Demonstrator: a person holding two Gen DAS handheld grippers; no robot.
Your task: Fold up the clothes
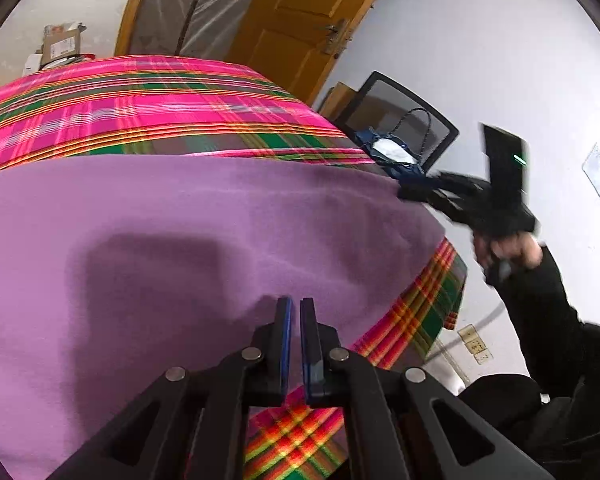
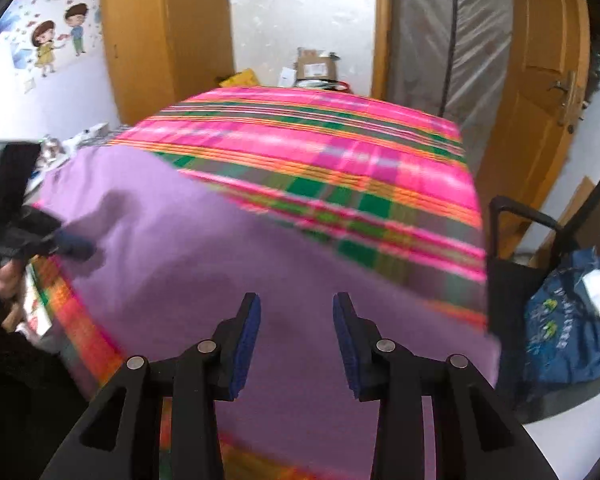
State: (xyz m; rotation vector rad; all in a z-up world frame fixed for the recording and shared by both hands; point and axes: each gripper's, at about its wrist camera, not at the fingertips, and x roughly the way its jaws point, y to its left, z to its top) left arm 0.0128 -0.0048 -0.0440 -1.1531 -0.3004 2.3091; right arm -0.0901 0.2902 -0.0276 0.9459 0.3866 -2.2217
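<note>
A purple cloth (image 1: 148, 240) lies spread flat over the near half of a bed with a pink and green plaid cover (image 1: 140, 100). My left gripper (image 1: 296, 304) is shut at the cloth's near edge, and faint creases run up to its tips, so it seems pinched on the fabric. The right wrist view shows the left gripper (image 2: 74, 248) at the cloth's left edge. Above the purple cloth (image 2: 260, 260), my right gripper (image 2: 296, 308) is open with nothing between its pads. The left wrist view has the right gripper (image 1: 406, 194), blurred, by the cloth's far right corner.
A black mesh chair (image 1: 404, 116) holding a blue bag (image 2: 568, 320) stands against the bed's right side. A wooden door (image 2: 540, 100) and a plastic-covered wardrobe (image 2: 440, 40) are behind it. Cardboard boxes (image 2: 316, 66) sit past the far edge. A power strip (image 1: 476, 346) lies on the floor.
</note>
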